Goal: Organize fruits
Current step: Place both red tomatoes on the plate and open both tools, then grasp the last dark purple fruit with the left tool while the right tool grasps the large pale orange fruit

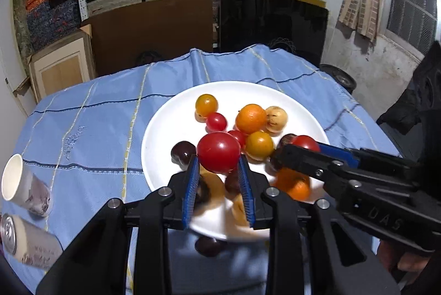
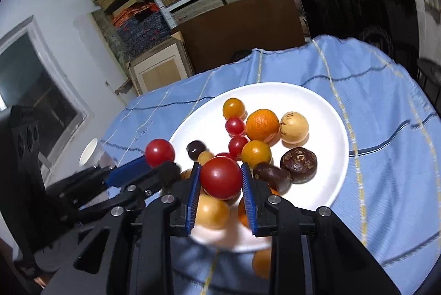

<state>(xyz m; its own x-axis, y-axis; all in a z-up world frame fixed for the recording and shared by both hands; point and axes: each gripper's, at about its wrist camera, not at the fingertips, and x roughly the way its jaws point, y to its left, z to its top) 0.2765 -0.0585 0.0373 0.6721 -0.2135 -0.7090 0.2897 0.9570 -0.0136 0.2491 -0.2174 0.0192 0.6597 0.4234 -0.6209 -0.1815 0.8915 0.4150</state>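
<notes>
Both grippers had a fruit each; the left gripper (image 1: pixel 219 171) was pinching a red tomato (image 1: pixel 218 152) above the white plate (image 1: pixel 168 124), while the right gripper (image 2: pixel 220 182) squeezed another red tomato (image 2: pixel 220 177) over the same plate. The remaining fruit sat piled on it, on the blue cloth (image 1: pixel 96 129); a dark fruit (image 1: pixel 208 246) lay off the rim.

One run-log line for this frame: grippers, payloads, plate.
left gripper: shut on red tomato | right gripper: shut on second red tomato | white plate: mixed fruit, on blue cloth
</notes>
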